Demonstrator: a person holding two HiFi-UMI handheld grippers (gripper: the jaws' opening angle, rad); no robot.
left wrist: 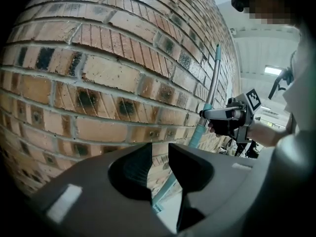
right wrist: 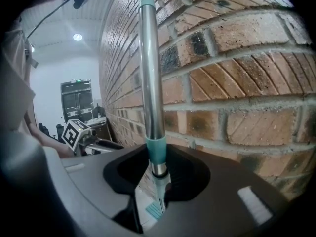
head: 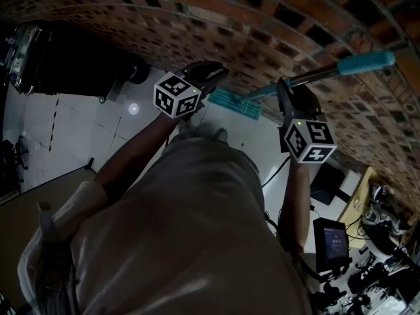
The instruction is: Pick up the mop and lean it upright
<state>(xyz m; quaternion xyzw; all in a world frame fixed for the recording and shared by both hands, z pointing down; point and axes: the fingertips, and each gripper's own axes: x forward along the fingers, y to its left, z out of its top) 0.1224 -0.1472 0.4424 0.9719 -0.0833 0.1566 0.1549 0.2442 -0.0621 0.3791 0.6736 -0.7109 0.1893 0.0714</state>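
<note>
The mop has a silver shaft [right wrist: 150,73], a teal grip [head: 367,63] and a flat teal head [head: 235,104] on the floor by the brick wall. It stands steeply, close along the wall. My right gripper [right wrist: 157,169] is shut on the shaft just below a teal collar [right wrist: 156,149]; in the head view the right gripper [head: 285,87] sits right of centre. My left gripper [left wrist: 160,154] is open by a narrow gap with nothing between its jaws, facing the wall left of the shaft [left wrist: 213,83]. In the head view the left gripper [head: 213,71] is apart from the mop.
A brick wall [head: 262,25] runs across the top of the head view. A dark cabinet [head: 65,64] stands at the far left on the white tiled floor [head: 72,130]. A small screen [head: 331,241] and cables lie at the lower right.
</note>
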